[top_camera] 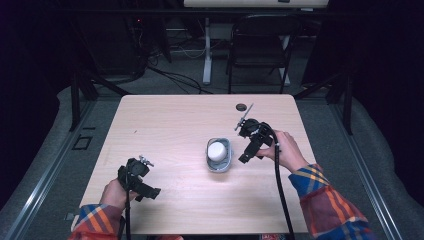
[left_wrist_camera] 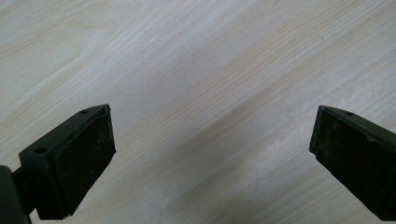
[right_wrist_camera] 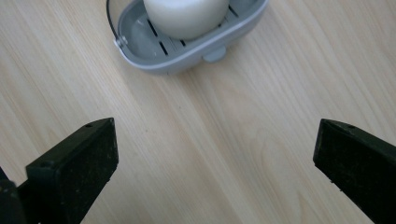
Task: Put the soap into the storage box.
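A grey soap dish [top_camera: 219,163] sits mid-table with a white round soap [top_camera: 218,150] lying in it. In the right gripper view the dish [right_wrist_camera: 140,44] and the soap [right_wrist_camera: 186,16] lie at the top, beyond the jaws. My right gripper [top_camera: 246,156] hovers just right of the dish, apart from it, its jaws wide open with nothing between them [right_wrist_camera: 212,163]. My left gripper [top_camera: 150,192] rests near the table's front left, far from the dish. It stands open [left_wrist_camera: 212,158] over bare wood.
The light wooden table [top_camera: 170,125] has a small dark round hole cover [top_camera: 241,107] near its back edge. A black folding chair [top_camera: 260,45] and a desk leg stand behind the table. Cables trail from both grippers toward the front edge.
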The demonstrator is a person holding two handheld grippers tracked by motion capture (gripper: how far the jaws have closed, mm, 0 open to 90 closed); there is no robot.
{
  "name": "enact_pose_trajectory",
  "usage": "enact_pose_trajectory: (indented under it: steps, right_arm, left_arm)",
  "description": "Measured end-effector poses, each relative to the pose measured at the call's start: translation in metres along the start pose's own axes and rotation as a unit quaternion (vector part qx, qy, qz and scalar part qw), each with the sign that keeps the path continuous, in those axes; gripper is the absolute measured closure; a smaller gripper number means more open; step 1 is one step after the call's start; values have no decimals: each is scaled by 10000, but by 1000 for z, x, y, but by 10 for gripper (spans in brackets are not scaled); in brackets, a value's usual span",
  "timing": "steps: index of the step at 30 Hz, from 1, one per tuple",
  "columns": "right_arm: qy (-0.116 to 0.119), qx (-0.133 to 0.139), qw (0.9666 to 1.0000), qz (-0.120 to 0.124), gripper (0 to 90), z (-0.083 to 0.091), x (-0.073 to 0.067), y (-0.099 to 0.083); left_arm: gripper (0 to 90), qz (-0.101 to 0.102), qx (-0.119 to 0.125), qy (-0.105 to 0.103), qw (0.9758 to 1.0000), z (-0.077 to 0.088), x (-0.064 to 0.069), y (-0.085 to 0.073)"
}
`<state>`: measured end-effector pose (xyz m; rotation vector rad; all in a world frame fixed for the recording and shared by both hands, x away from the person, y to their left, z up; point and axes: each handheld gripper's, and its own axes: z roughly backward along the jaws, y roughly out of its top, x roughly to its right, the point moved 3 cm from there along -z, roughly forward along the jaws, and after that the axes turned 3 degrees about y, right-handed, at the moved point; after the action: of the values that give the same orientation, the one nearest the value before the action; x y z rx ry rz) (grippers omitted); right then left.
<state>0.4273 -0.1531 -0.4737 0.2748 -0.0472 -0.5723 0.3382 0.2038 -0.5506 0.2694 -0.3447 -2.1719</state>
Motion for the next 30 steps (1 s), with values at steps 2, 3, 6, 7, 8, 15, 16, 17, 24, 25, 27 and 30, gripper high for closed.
enact_pose_trajectory:
  steps: [2, 3, 6, 7, 8, 15, 16, 17, 24, 25, 27, 30]
  right_arm:
    - [-54, -68, 10000, -42, 0, 2, 2, -13]
    - [-62, -69, 9999, -62, 0, 3, 3, -17]
    - [-71, -113, 9998, -176, 0, 2, 5, -31]
    - [-84, -129, 9996, -219, 0, 1, 6, -36]
    - [-84, -129, 9996, -219, 0, 1, 6, -36]
    - [-163, -300, 9983, -465, 0, -7, 12, -74]
    - [-163, -300, 9983, -465, 0, -7, 12, -74]
    - [-177, -311, 9981, -509, 0, -7, 13, -78]
    - [-120, -390, 9958, -815, 0, -23, 15, -117]
    - [-86, -349, 9952, -912, 0, -28, 14, -124]
    - [-99, -448, 9945, -936, 0, -32, 16, -130]
    - [-104, -472, 9939, -992, 1, -35, 18, -134]
  left_arm:
    - [0, -21, 0, -1, 10000, 0, 0, 0]
    - [0, -17, 5, -4, 10000, 0, 0, 0]
    - [0, -1, -1, 0, 10000, 0, 0, 0]
    - [0, -10, 8, -5, 10000, 0, 0, 0]
    - [0, -10, 8, -5, 10000, 0, 0, 0]
    - [0, -10, -3, -9, 10000, 0, 0, 0]
    - [0, -10, -3, -9, 10000, 0, 0, 0]
    - [0, -11, -6, -10, 10000, 0, 0, 0]
    - [0, -31, -6, -5, 10000, 0, 1, 1]
    - [0, -29, -7, -8, 10000, 0, 0, 1]
    - [0, -28, -3, -8, 10000, -1, 0, 1]
    - [0, -23, 5, -16, 10000, -1, 1, 1]
